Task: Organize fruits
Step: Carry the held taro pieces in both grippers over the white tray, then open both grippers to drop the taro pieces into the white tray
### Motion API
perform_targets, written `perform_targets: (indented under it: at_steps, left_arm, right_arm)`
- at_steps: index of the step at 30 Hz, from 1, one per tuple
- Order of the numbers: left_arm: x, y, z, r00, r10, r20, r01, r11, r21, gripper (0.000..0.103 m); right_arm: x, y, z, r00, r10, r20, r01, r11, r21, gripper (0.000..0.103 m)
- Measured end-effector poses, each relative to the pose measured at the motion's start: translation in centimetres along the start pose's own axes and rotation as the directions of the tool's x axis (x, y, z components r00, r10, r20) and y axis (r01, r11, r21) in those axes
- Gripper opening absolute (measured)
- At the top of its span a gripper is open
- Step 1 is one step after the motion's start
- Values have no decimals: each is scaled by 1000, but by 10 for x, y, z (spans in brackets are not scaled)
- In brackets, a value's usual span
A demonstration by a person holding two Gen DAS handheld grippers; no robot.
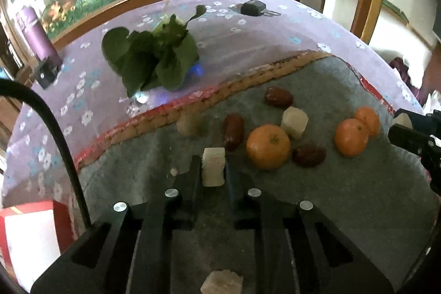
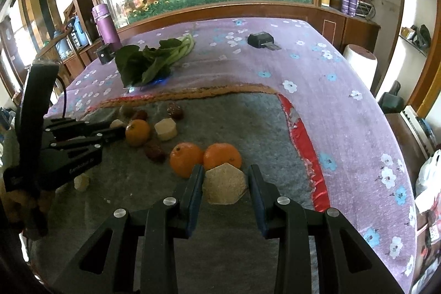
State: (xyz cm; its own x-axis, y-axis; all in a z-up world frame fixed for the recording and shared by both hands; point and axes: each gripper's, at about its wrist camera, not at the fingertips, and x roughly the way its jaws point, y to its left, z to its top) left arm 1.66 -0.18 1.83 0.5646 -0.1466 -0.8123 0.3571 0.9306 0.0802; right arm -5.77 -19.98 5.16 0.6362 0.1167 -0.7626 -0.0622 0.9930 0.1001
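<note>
Far left on the cloth-covered counter (image 1: 248, 46): a purple flask (image 1: 35, 35) standing at the edge, a bunch of leafy greens (image 1: 154, 57) lying just to its right. Nearer the camera, on the grey mat (image 1: 330, 211): left gripper (image 1: 212, 161) clamped on a pale block (image 1: 212, 172), pads pressed to both of its sides, block upright and low over the mat. Just beyond it, a blurred pale chunk (image 1: 188, 123) near the mat's woven border. Next to the right, a red date (image 1: 233, 131), then a large orange (image 1: 268, 146) touching or nearly touching a second pale chunk (image 1: 294, 121). Behind these, another date (image 1: 278, 97); in front, a third date (image 1: 308, 154) close beside the large orange. Further right, two smaller oranges (image 1: 351, 137) pressed side by side. At the right end of the mat, right gripper (image 2: 226, 170) closed around a hexagonal pale piece (image 2: 224, 183), held between both pads just in front of the two oranges. Far back on the cloth, a small black device (image 1: 252, 7), well apart from the fruit.
</note>
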Motion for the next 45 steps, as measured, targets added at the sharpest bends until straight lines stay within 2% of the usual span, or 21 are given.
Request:
perform_targets:
  at_steps: [5,9,13,17,23,27,31,35,45]
  left_arm:
    - [-9,7,-10,999,-43,24,45,998,-54,13]
    - [-30,9,-21,995,-62,72,67,995,-77,13]
    - [-69,14,-38,991,-30,131,43,994,-99,13]
    - [-108,30,-63,984,52,168,-27,989,-148,13]
    - [-155,65,-111,964,185,189,-135,959,-250,13]
    - [-168,95,-145,952,261,162,-199,926,-322,13]
    - [-171,118,-177,948,290,129,-219,893,-392,13]
    - [-163,131,-193,953,287,99,-221,879,-422,13]
    - [-150,142,-211,961,274,44,-226,867,-444,14]
  right_arm:
    - [-7,12,2,1000,0,12,1,1000,-18,34]
    - [-9,31,2,1000,16,9,-16,998,-53,34]
    - [-11,57,2,998,60,1,-60,993,-101,34]
    - [-10,89,2,990,139,-20,-141,980,-140,33]
    - [-6,147,2,961,269,-57,-275,942,-193,33]
    - [-7,194,-1,918,391,-67,-395,890,-226,33]
    - [-6,238,-8,884,457,-96,-465,839,-283,33]
    - [-1,276,-19,850,509,-139,-525,792,-310,33]
    - [25,328,-40,832,511,-217,-555,756,-347,33]
